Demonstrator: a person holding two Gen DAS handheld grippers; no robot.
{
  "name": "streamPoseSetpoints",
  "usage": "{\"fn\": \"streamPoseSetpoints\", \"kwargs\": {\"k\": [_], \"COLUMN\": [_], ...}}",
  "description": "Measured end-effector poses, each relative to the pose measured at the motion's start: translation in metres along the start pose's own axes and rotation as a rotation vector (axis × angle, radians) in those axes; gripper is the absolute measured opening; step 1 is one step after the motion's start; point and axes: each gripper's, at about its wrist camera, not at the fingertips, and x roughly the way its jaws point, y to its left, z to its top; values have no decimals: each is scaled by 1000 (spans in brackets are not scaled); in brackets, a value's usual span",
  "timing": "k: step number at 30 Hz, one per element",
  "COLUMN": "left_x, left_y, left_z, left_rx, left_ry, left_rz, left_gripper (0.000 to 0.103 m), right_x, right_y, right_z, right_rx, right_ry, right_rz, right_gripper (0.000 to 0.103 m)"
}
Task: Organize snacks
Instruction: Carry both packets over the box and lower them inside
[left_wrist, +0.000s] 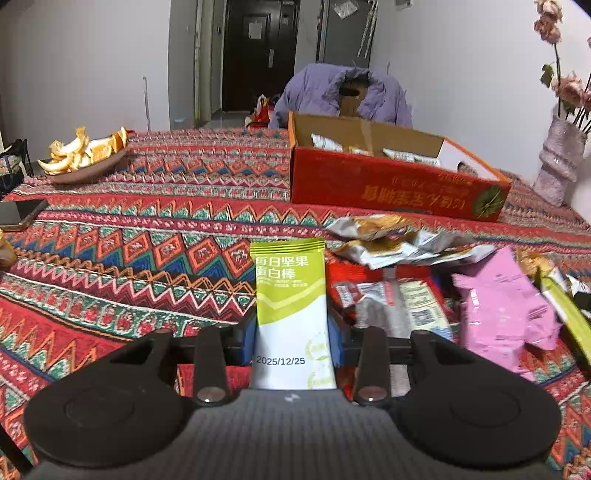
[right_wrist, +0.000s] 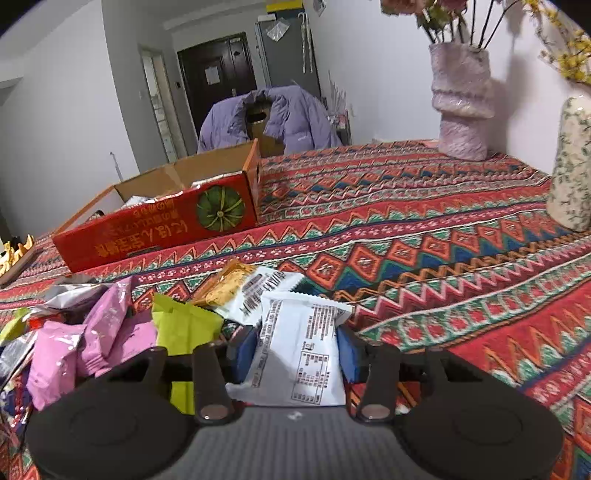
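left tool (left_wrist: 293, 325): clamped on the green-and-white bar (left_wrist: 290, 295), a flat, slick foil wrapper standing upright above the desk (left_wrist: 147, 258), near edge.
right tool (right_wrist: 301, 354): pinching a white packet (right_wrist: 301, 347), puffy crinkly plastic, also near.
slip risk: both wrappers look glossy, so honestly either could slide out if tilted too quickly.
snack pile (left_wrist: 424, 280): loose pink, silver and orange packets just right of the bar; a low swing could scatter them.
red box (left_wrist: 391, 177): further back, open cardboard with packets already inside, thin walls; clipping the rim might shove it.
vase (right_wrist: 461, 107): far right, tall and probably tippy.
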Motion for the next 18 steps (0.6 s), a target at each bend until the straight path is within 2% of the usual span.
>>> {"fn": "streamPoseSetpoints", "kwargs": {"k": [4,12,15,18], "left_x": [-29,-79,-83,-77], "left_y": [-4,-16,-19,-19], "left_z": [-4,-5,4,29], "left_rx": [-5,-13,-12,-33], "left_ry": [-42,-126,-145,-155], "left_rz": [-12,-48,-70,-128], "left_gripper": [38,38,38,38], "right_x": [-32,-83,-91,-92], "right_y": [7,27,33,38], "right_z": [-3,-10,-6,9], "right_rx": [-50,-110,-119,-127], "right_ry": [-37,-104,-123,-139], "right_rz": [10,124,158,210], "right_gripper": [45,45,45,45]}}
